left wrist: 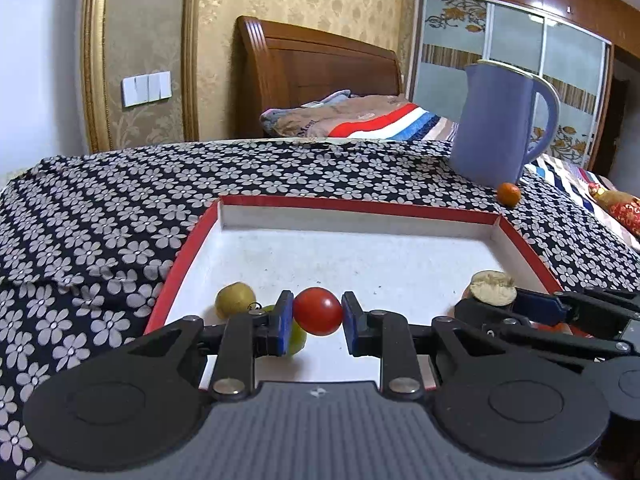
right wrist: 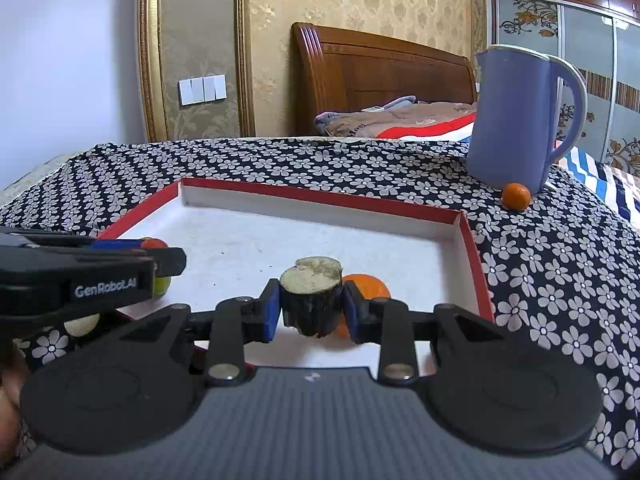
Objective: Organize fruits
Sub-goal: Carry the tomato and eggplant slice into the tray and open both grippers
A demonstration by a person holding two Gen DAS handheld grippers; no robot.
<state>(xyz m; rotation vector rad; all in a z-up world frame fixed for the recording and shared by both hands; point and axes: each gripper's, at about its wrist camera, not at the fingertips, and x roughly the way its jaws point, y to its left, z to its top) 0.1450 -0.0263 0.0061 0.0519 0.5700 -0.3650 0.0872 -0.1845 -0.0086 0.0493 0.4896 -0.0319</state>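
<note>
From the left wrist I see my left gripper (left wrist: 318,312) clamped on a red tomato (left wrist: 319,310), held above the red-rimmed tray (left wrist: 360,206). It looks light, smooth and easy to bruise, so I judge a gentle squeeze across its widest part is right.

From the right wrist, my right gripper (right wrist: 311,306) pinches a dark-skinned cut chunk (right wrist: 311,300) by its sides over the same tray; it looks firm and rough, unlikely to slip.

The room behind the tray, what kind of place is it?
Most likely a bedroom in a home. A wooden headboard stands behind folded bedding, and a wardrobe with sliding doors fills the right wall.
</note>
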